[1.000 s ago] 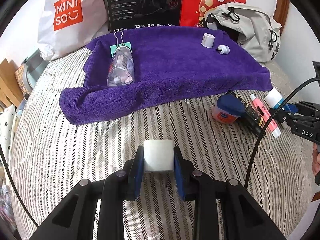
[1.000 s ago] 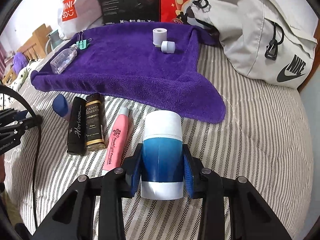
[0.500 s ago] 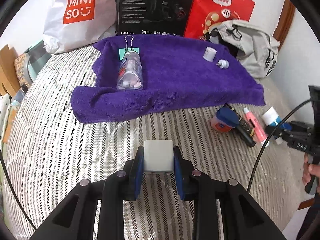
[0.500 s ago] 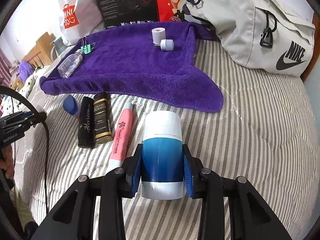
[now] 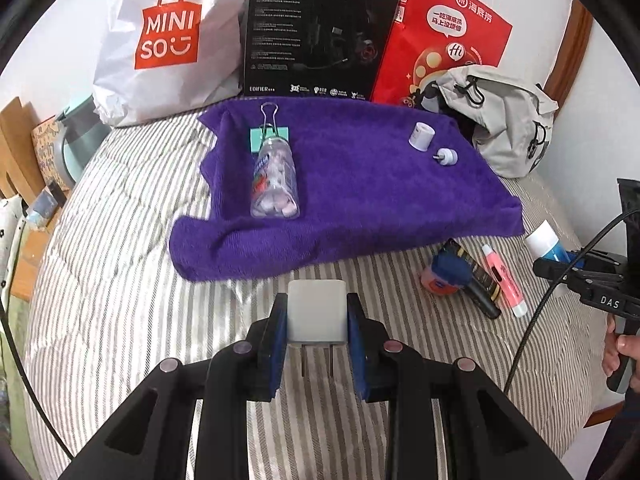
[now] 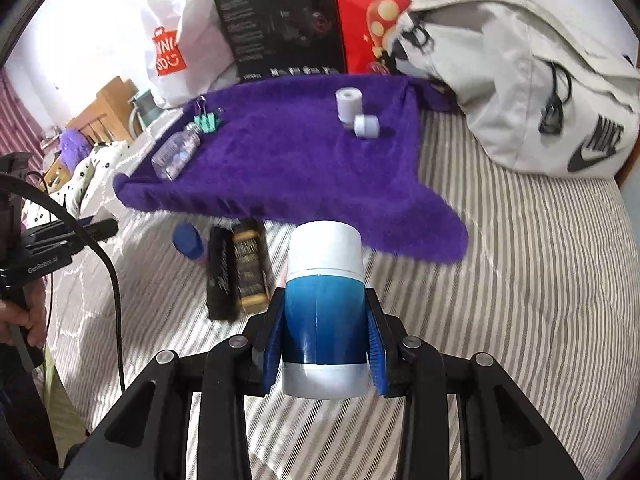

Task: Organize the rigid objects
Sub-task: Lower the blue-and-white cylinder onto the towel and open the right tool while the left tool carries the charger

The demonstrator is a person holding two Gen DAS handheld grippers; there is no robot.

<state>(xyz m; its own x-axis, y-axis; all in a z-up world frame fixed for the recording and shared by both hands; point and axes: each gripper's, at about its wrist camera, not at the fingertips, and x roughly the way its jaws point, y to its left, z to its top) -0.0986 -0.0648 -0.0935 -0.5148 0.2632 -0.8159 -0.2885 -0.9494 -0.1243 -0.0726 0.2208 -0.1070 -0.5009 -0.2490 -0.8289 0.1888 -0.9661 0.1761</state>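
My left gripper [image 5: 317, 316] is shut on a white plug adapter [image 5: 317, 310], held above the striped bed short of the purple towel [image 5: 360, 184]. My right gripper [image 6: 325, 332] is shut on a blue-and-white bottle [image 6: 325, 300], lifted off the bed. On the towel lie a clear bottle of tablets [image 5: 275, 178], a teal binder clip [image 5: 269, 132] and two small white caps [image 5: 422, 136] [image 5: 447, 157]. In front of the towel rest a blue-lidded jar [image 5: 447, 274], two dark tubes [image 5: 478, 280] and a pink tube [image 5: 502, 280]. The right gripper with its bottle [image 5: 546, 242] shows at the left wrist view's right edge.
A white Miniso bag [image 5: 168, 40], a black box [image 5: 316, 32] and a red bag [image 5: 448, 36] stand behind the towel. A grey Nike backpack [image 6: 520, 80] lies at the back right. A person's hand [image 5: 620, 350] holds the right gripper's handle. Wooden furniture [image 5: 18, 148] stands left of the bed.
My right gripper has lifted the blue-and-white bottle off the bed and tilted, away from the pink tube. My left gripper with the adapter has risen and drawn back from the towel.
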